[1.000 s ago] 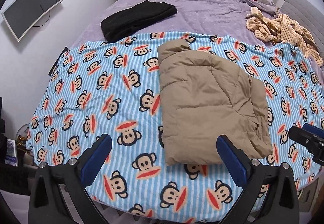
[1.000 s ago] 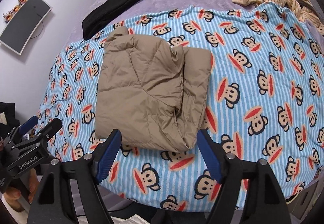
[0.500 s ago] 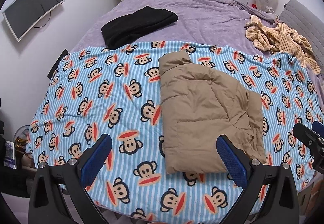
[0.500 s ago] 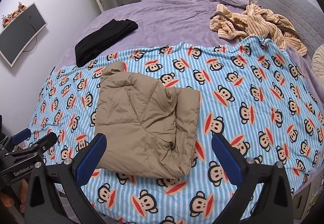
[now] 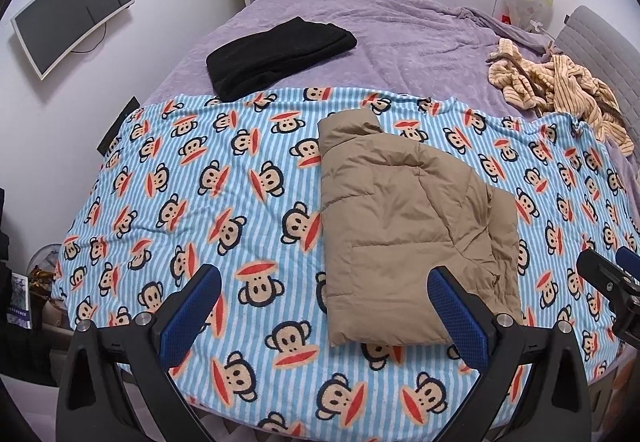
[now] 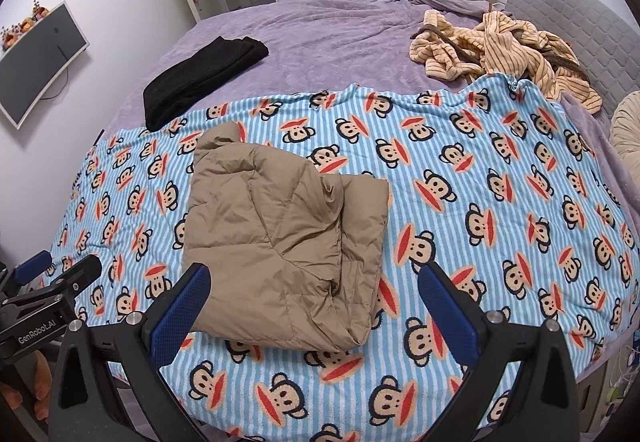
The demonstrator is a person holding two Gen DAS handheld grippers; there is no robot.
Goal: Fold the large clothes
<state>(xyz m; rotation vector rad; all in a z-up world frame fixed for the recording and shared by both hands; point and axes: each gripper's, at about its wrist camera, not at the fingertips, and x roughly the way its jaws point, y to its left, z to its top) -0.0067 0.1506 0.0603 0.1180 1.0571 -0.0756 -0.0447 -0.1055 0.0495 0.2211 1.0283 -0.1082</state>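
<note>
A tan puffer jacket (image 5: 404, 234) lies folded into a compact rectangle on the blue striped monkey-print blanket (image 5: 208, 194); it also shows in the right wrist view (image 6: 280, 242). My left gripper (image 5: 324, 314) is open and empty, held above the bed's near edge, clear of the jacket. My right gripper (image 6: 316, 310) is open and empty, hovering just short of the jacket's near edge. The right gripper shows at the right edge of the left wrist view (image 5: 612, 282); the left gripper shows at the left of the right wrist view (image 6: 52, 282).
A folded black garment (image 5: 276, 54) lies on the purple bedspread (image 5: 400, 42) at the back left. A crumpled cream striped garment (image 5: 560, 90) lies at the back right by the grey headboard (image 6: 568, 26). A monitor (image 5: 68, 10) hangs on the left wall.
Both grippers have pulled back and up from the jacket, so more of the bed shows. The right gripper's jaws opened wider. The jacket has not moved.
</note>
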